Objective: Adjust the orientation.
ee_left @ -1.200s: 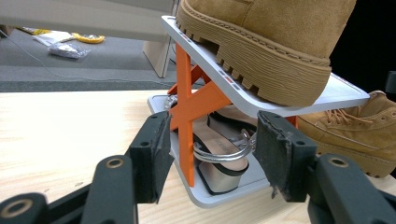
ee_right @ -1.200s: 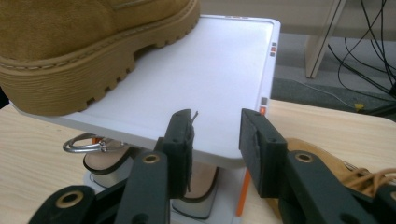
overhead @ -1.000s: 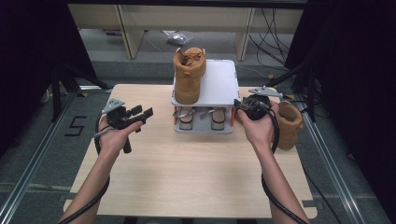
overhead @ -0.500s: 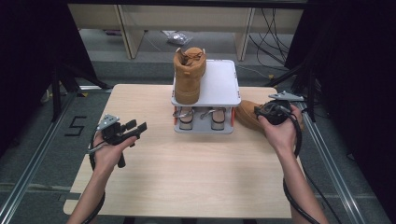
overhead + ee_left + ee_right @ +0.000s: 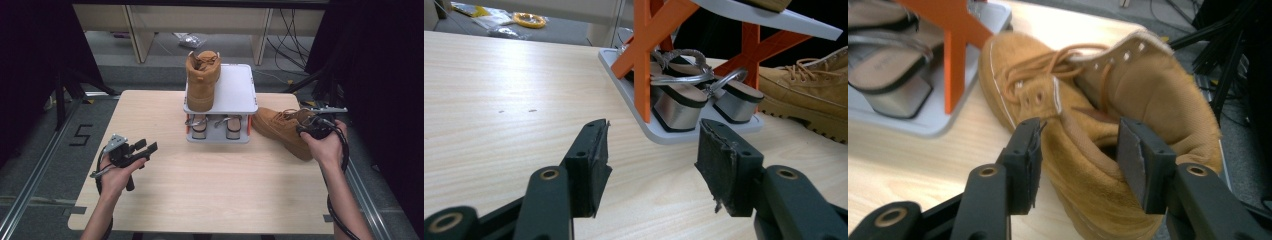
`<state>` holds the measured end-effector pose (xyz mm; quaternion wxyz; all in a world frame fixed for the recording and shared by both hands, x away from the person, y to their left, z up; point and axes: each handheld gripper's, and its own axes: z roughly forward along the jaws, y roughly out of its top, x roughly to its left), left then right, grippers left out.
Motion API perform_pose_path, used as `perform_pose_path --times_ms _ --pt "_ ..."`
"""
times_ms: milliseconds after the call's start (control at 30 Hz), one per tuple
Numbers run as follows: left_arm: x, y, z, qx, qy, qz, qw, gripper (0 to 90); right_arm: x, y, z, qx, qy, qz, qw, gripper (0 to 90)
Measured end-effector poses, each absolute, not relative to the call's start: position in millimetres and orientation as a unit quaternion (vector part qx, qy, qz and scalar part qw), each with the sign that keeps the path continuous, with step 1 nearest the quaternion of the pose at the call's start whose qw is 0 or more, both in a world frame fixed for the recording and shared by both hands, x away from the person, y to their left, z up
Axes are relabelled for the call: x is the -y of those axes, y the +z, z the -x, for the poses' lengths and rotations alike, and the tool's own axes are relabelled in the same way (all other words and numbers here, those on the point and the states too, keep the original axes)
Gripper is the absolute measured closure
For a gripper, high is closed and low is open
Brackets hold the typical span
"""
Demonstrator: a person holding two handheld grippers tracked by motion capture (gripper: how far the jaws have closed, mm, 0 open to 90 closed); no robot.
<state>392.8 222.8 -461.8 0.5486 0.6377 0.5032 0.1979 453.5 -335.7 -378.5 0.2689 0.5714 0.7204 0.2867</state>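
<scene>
R gripper (image 5: 1078, 165): jaws wide, have just been opening. Boot collar sits between them, pads not pressing. Not a grip.
Boot (image 5: 282, 131): on its side on table, just ahead of my R jaws, toe toward rack. Collar nearest me, laces beyond it.
Change, boot: 1 s ago it stood upright at R of rack, beyond my R hand. Now it lies flat, sole facing me in high view.
Change, R hand: swung out from rack front to table's R edge, now at boot's collar end.
L gripper (image 5: 651, 167): jaws wide, nothing between. Hangs low over bare table (image 5: 220, 190).
Change, L hand: pulled back toward me and lower vs 1 s ago. Rack now well ahead of it, to its R.
Rack (image 5: 240, 87): grey top shelf, orange cross legs, grey base. Ahead-L of my R gripper.
2nd boot (image 5: 202, 80): upright on top shelf, L half. R half of shelf bare.
Sandals (image 5: 684, 97): pair on lower tray, ahead of L jaws.
Meaning: I judge boot needs re-grip at collar, then stand up and lift to bare half of top shelf.
Risk: soft collar may fold in jaws; boot could swing and hit rack.
</scene>
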Motion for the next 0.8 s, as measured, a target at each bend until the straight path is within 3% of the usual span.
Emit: perform_pose_path --times_ms 167,467,800 --pt "-222.1 -464.1 -392.5 -0.503 0.196 -0.641 0.546 45.4 338.0 -381.7 -463.4 -0.733 0.271 -0.569 0.256 51.7" --pt "-221.5 -469.0 -390.7 -0.506 0.19 -0.642 0.544 45.3 330.8 -377.2 -466.5 -0.761 0.252 -0.55 0.235 74.5" --pt "-222.5 -472.5 -391.3 -0.509 0.186 -0.643 0.54 45.0 314.8 -372.9 -458.3 -0.748 0.261 -0.577 0.199 79.4"
